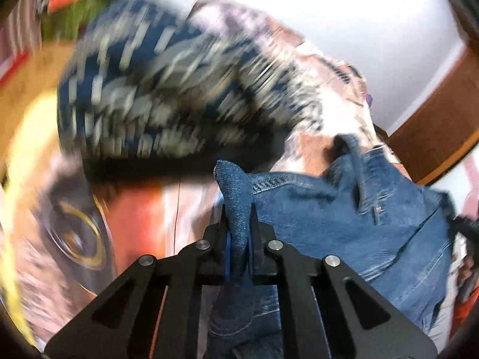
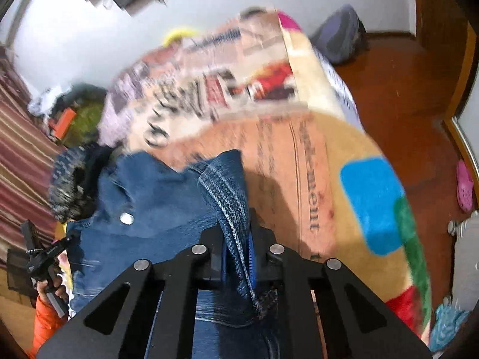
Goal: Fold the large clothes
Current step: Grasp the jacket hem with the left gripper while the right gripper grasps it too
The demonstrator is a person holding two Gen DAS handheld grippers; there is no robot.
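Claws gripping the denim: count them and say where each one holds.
2. The left claw pinches a fold at one end of the jeans; the right claw clamps a seamed edge at the other end.

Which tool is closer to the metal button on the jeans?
Right. The right tool pinches the jeans just beside the metal button. The left tool grips the opposite edge, farther off.

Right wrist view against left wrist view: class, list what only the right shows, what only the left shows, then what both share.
Only the right wrist view shows a pink clog on the floor and the jeans' metal button. Only the left wrist view shows the zipper pull on the jeans. Both show a gripper shut on a fold of the jeans, left gripper and right gripper, over the printed blanket.
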